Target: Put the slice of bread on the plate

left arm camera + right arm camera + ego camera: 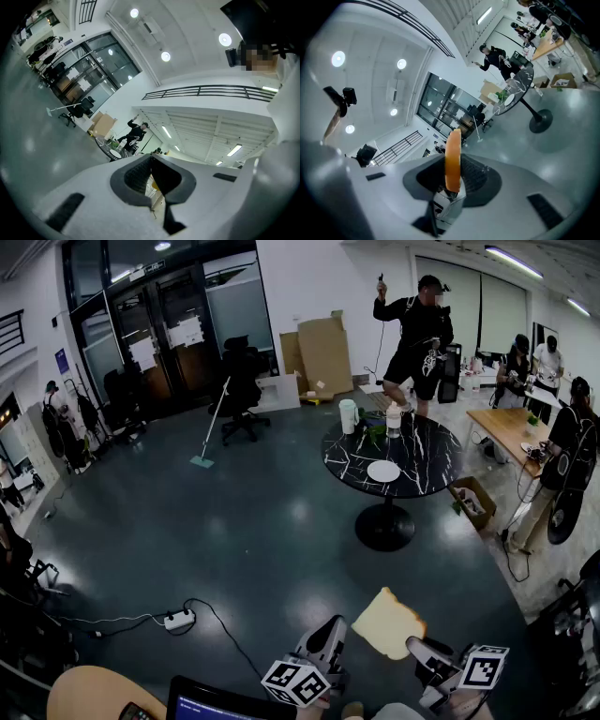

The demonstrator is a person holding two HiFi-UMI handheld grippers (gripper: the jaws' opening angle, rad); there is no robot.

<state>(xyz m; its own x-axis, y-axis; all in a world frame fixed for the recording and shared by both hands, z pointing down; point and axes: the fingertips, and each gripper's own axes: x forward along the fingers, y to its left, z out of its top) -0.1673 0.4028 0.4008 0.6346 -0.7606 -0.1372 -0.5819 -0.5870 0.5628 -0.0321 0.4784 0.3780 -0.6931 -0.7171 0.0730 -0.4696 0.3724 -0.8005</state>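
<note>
A tan slice of bread (387,622) hangs low in the head view, and my right gripper (419,650) is shut on its lower right corner. The right gripper view has the bread (453,157) edge-on and upright between the pads of the right gripper (453,182). Far off, a white plate (383,471) lies on a round black marble table (427,448); the same plate (509,99) is small in the right gripper view. My left gripper (325,637) stands left of the bread, apart from it. In its own view the left gripper (151,157) is shut with nothing in it.
A pale cup (348,415), a bottle (394,419) and a green plant (374,434) stand on the table, with a person (415,338) behind it. A cardboard box (472,500) is beside its foot. A power strip (178,620) with cables lies on the dark floor.
</note>
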